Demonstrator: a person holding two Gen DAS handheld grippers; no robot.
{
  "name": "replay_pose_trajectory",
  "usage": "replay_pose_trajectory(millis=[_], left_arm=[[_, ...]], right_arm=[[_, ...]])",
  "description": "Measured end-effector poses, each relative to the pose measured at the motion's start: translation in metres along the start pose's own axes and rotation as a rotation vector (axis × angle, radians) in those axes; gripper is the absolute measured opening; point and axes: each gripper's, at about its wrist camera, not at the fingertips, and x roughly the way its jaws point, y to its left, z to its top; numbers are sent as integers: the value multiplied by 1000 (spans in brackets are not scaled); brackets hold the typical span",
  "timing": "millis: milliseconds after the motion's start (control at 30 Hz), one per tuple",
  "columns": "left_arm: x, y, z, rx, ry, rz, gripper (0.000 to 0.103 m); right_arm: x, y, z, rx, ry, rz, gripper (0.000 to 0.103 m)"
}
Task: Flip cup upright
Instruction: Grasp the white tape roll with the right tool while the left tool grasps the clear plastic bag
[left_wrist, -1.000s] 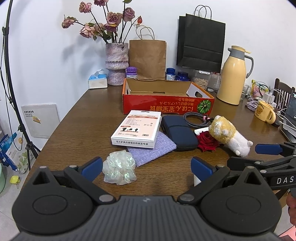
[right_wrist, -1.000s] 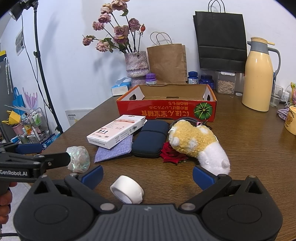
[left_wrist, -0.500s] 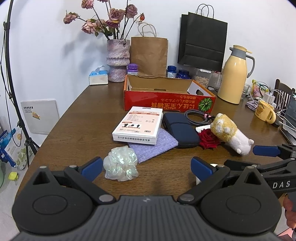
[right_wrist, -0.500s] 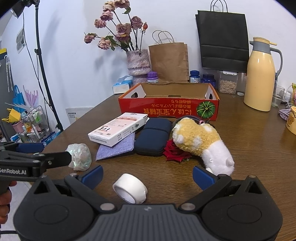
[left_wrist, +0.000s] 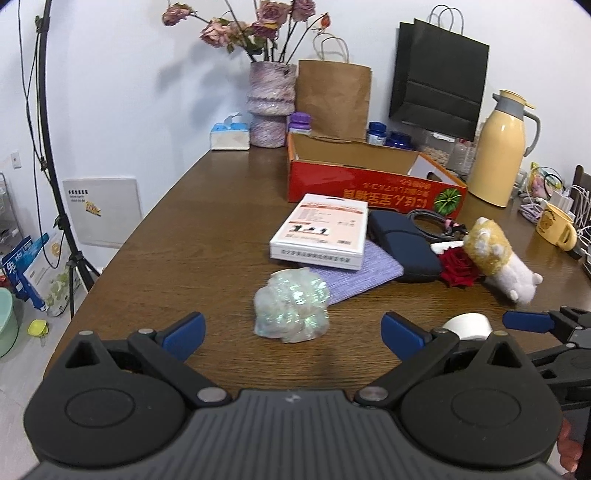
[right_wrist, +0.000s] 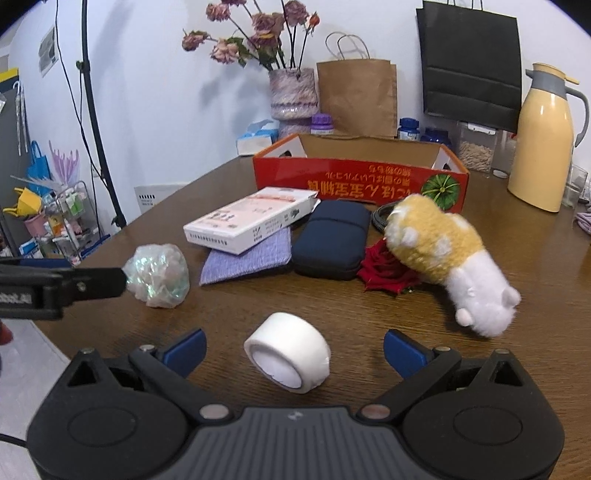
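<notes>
The fingers (right_wrist: 184, 350) of the right gripper (right_wrist: 293, 349) are spread wide and grasp nothing; between their blue tips a small white cup (right_wrist: 287, 351) lies on its side on the brown table (right_wrist: 517, 295), its mouth turned toward the camera, apart from both tips. The left gripper (left_wrist: 291, 330) likewise has its fingers (left_wrist: 183, 330) released and holds nothing; just past them sits a crumpled iridescent wrapper (left_wrist: 291, 306). In the left wrist view the cup (left_wrist: 467, 326) shows as a white curve behind the right-hand blue tip, with the right gripper's own fingers (left_wrist: 526, 321) reaching in from the right edge.

Further back a red cardboard box (right_wrist: 360, 181) stands open at the top, with printed characters and a green pumpkin mark on its front wall; its inner walls are bare brown card and its floor is hidden, so whether anything lies in it cannot be told. A white flat carton (right_wrist: 251, 219) rests partly on a purple cloth (right_wrist: 245, 258). Beside them lies a dark blue pouch (right_wrist: 330, 240), zipped shut. A red rose (right_wrist: 388, 269) touches a plush toy (right_wrist: 443, 254), yellow and white, lying on its side.

Along the wall a mottled vase (right_wrist: 293, 98) holds dried pink flowers (right_wrist: 255, 33). A brown paper bag (right_wrist: 356, 98) and a black paper bag (right_wrist: 472, 62) stand upright, contents unseen. A clear lidded jar (right_wrist: 476, 147) holds pale grains. A yellow thermos jug (right_wrist: 541, 140) stands closed at right, and a yellow mug (left_wrist: 556, 227) sits at the far right in the left wrist view.
</notes>
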Motion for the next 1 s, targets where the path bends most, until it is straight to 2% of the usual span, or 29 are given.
replay_pose_trajectory(millis=[133, 233, 333, 400, 500, 1000], left_arm=[[5, 7, -1, -12, 7, 5, 103], [9, 10, -2, -16, 13, 7, 103], [15, 11, -2, -21, 18, 6, 103], [18, 12, -1, -21, 18, 6, 103], [26, 12, 1, -20, 15, 10, 103], [70, 0, 12, 20, 28, 29, 103]], right_arm=[[13, 4, -4, -4, 14, 22, 94], [21, 6, -7, -26, 8, 27, 85], [29, 6, -8, -39, 23, 25, 70], [29, 5, -9, -53, 11, 28, 52], [28, 3, -9, -51, 0, 60, 52], [20, -5, 6, -73, -77, 35, 52]])
